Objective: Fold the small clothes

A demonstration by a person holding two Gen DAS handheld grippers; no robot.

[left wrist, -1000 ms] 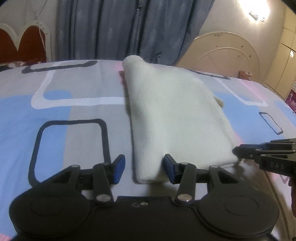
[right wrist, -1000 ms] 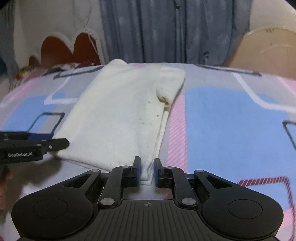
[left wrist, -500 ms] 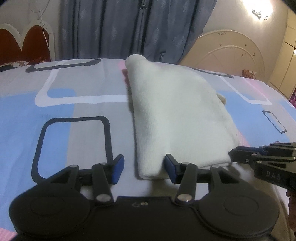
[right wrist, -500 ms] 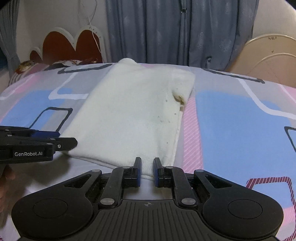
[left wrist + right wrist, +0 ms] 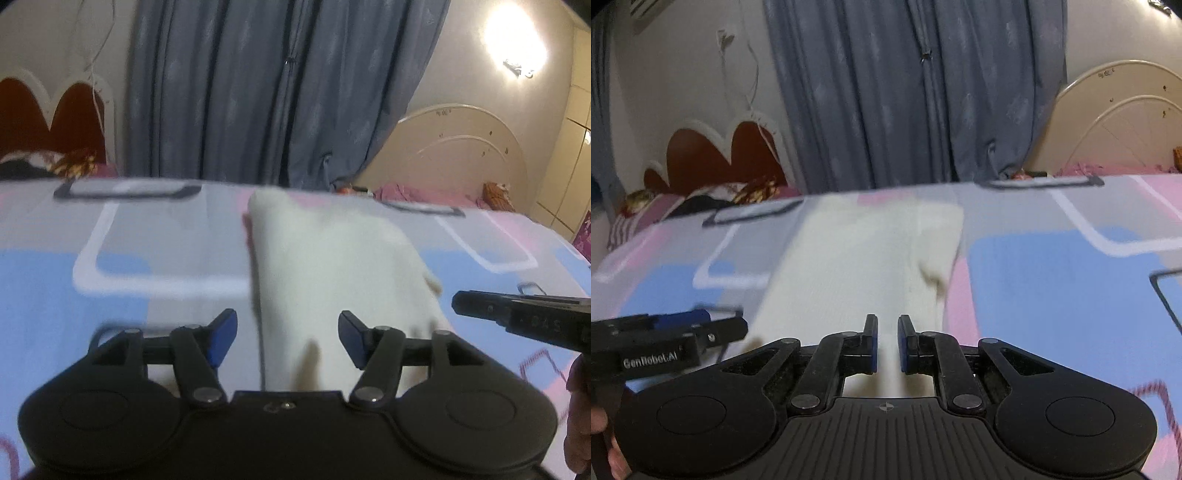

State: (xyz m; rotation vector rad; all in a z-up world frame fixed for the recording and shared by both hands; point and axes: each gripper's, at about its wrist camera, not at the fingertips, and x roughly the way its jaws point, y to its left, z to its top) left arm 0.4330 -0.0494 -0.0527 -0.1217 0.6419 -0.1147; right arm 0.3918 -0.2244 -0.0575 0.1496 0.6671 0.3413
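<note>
Currently, both grippers sit at the near hem of the garment, and the step in hand appears to be taking that hem for the next fold.

1. Locate the work. The white garment (image 5: 332,266) lies flat on the patterned bedsheet (image 5: 155,258), folded into a long strip that runs away from the cameras toward the curtain (image 5: 258,92).

2. Check the left gripper (image 5: 288,334). Its jaws are opening, and the near left portion of the cloth lies between the blue pads (image 5: 221,332) without being pressed. Treat this side as released.

3. Check the right gripper (image 5: 887,341). Its jaws stand nearly together with a narrow band of white cloth in the gap. Motion blur prevents confirming whether the pads actually pinch it, so verify the hold before relying on it.

4. Secure both near corners at matching positions along the hem. An uneven grasp is likely to skew the fold.

5. Pinch all layers of the strip, not the top layer alone; otherwise the earlier folds may peel apart.

6. Carry the hem forward with both grippers level and parallel, keeping the cloth lightly taut between them.

7. Watch the loose flap on the far right edge (image 5: 938,273); it may need tucking.
</note>
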